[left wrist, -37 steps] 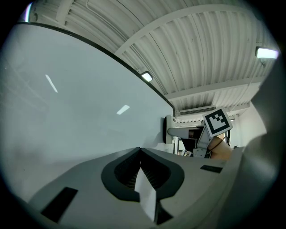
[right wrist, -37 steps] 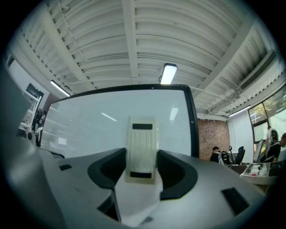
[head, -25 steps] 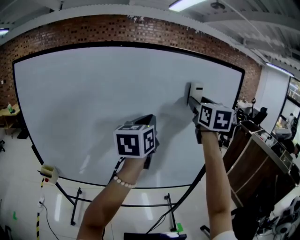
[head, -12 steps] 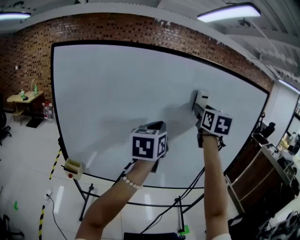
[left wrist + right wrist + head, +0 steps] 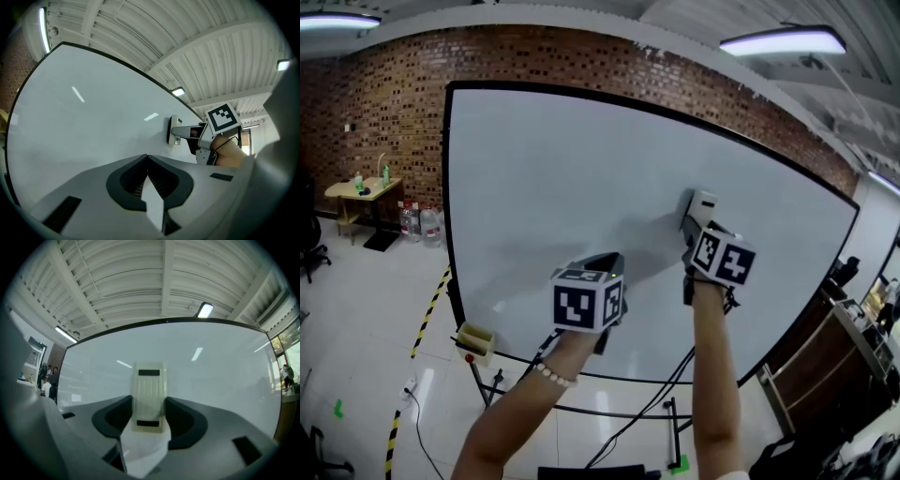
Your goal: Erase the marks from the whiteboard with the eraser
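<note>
On whiteboard (image 5: 562,178): cream ribbed eraser (image 5: 149,385) | right claw (image 5: 149,412) grasping it | left claw (image 5: 147,158) clenched, empty

— Where does the light come from?
— From ceiling tubes (image 5: 783,40) at one and eleven o'clock in the head view; it is bright and even. A soft shadow (image 5: 649,234) lies on the whiteboard (image 5: 544,178).
— Any glare?
— Short lamp streaks (image 5: 197,353) on the board. Fisheye bends every edge, both gripper views go dark at the corners, and the eraser (image 5: 149,394) looks soft.

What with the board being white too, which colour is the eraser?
The eraser is cream with two dark rectangular patches, clearest in the right gripper view.
</note>
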The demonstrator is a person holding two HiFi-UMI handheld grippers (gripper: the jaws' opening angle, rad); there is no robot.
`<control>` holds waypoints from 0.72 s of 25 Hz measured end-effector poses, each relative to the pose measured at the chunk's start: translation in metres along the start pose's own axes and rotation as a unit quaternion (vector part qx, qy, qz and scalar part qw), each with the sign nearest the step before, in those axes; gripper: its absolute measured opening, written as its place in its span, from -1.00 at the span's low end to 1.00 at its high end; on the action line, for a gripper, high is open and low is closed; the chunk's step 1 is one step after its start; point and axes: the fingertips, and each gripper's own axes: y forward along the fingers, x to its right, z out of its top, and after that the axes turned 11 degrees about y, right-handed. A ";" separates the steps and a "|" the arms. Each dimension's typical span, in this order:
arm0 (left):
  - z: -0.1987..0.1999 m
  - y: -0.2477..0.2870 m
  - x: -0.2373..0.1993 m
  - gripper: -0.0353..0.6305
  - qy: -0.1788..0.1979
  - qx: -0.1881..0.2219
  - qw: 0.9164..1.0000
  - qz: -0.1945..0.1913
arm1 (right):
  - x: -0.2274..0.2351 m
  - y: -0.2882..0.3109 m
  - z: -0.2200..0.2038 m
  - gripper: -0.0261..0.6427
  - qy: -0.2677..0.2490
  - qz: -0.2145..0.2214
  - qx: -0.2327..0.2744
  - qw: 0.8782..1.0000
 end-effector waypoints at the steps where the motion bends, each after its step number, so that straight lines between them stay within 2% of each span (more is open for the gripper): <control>1: 0.000 0.000 -0.005 -0.93 0.000 -0.001 1.000 0.002 | -0.006 0.000 0.000 -0.18 0.000 -0.005 0.004 1.000; 4: -0.001 0.002 -0.024 -0.93 0.000 -0.001 1.000 0.011 | -0.023 0.001 -0.004 -0.18 -0.017 -0.020 0.010 1.000; 10: 0.005 0.006 -0.058 -0.93 0.004 0.008 1.000 0.027 | -0.062 0.007 -0.022 -0.18 -0.017 0.009 0.009 1.000; 15: 0.007 0.001 -0.085 -0.93 0.009 0.011 1.000 0.018 | -0.099 0.015 -0.031 -0.18 -0.020 0.029 0.012 0.999; 18: 0.006 -0.014 -0.120 -0.93 0.000 0.014 1.000 0.012 | -0.135 0.024 -0.042 -0.18 -0.016 0.036 0.009 0.999</control>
